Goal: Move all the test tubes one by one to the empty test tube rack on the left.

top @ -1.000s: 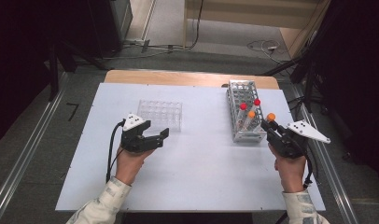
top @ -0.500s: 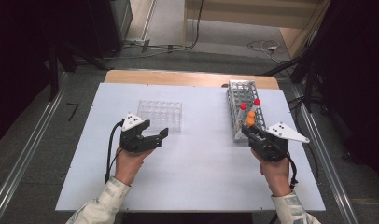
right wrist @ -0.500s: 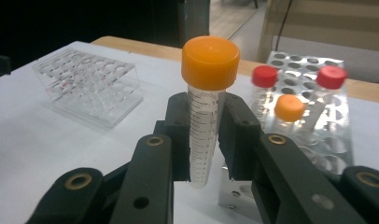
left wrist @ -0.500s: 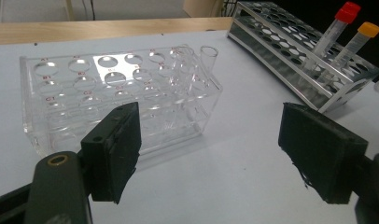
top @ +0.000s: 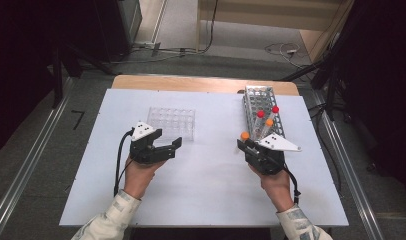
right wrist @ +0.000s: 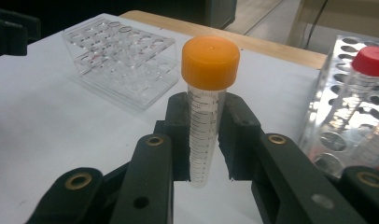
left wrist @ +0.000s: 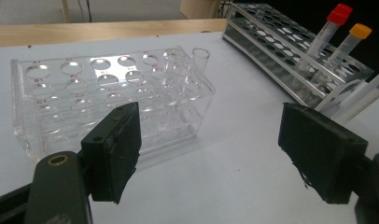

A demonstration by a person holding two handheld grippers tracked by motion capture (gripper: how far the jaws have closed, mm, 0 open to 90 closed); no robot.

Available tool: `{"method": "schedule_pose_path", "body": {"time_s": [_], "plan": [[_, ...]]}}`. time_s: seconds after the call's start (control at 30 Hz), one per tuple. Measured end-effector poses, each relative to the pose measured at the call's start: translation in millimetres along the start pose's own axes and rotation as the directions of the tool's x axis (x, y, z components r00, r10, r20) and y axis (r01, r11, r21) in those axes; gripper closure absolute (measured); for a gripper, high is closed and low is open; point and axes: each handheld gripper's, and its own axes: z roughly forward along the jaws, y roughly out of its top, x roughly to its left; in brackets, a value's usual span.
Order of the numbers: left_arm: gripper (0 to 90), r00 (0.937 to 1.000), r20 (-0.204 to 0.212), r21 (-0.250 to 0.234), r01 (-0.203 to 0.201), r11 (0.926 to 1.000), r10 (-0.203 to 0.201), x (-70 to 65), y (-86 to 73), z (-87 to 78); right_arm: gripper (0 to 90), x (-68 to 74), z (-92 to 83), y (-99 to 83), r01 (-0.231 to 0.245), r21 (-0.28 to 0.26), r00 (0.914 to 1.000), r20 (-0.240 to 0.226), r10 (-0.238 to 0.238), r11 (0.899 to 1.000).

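Observation:
My right gripper [top: 243, 145] [right wrist: 204, 140] is shut on an orange-capped tube [right wrist: 206, 107] [top: 245, 136], held upright just left of the grey metal rack [top: 257, 97]. That rack [left wrist: 271, 37] holds two red-capped tubes [top: 275, 110] and an orange-capped tube [top: 269, 122]. My left gripper [top: 177, 144] [left wrist: 208, 149] stands open in front of the clear plastic rack [top: 171, 122] [left wrist: 108, 88], with nothing between its jaws. A capless clear tube [left wrist: 199, 65] stands in the clear rack's right end.
The white table [top: 206, 200] ends at a wooden strip [top: 191, 84] along its far edge. Dark equipment and cables [top: 281, 50] lie on the floor beyond. Metal rails [top: 21, 180] run along both sides of the table.
My right gripper has carried the orange-capped tube leftward and slightly down, away from the metal rack's right side toward the table's middle. The left gripper has stayed put.

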Motion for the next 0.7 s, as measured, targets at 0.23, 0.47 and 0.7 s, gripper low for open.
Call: {"method": "schedule_pose_path", "body": {"time_s": [0.23,0.47,0.7], "plan": [[21.7,1.0000,0.008,0.001,-0.001,1.0000,0.001,-2.6,0.0,0.1,71.6,12.8,13.3,-1.3,0.025,0.024,0.9993,-0.028,-0.025,0.999],[21.7,0.9999,0.016,-0.003,-0.002,1.0000,0.002,-4.5,0.5,-0.2,71.7,24.1,23.2,-0.7,0.046,0.032,0.9977,-0.053,-0.044,0.998],[21.7,0.9996,0.027,-0.001,-0.003,1.0000,0.003,-5.2,1.0,-0.5,71.7,30.7,29.1,1.1,0.050,0.034,0.9964,-0.070,-0.048,0.998]]}}
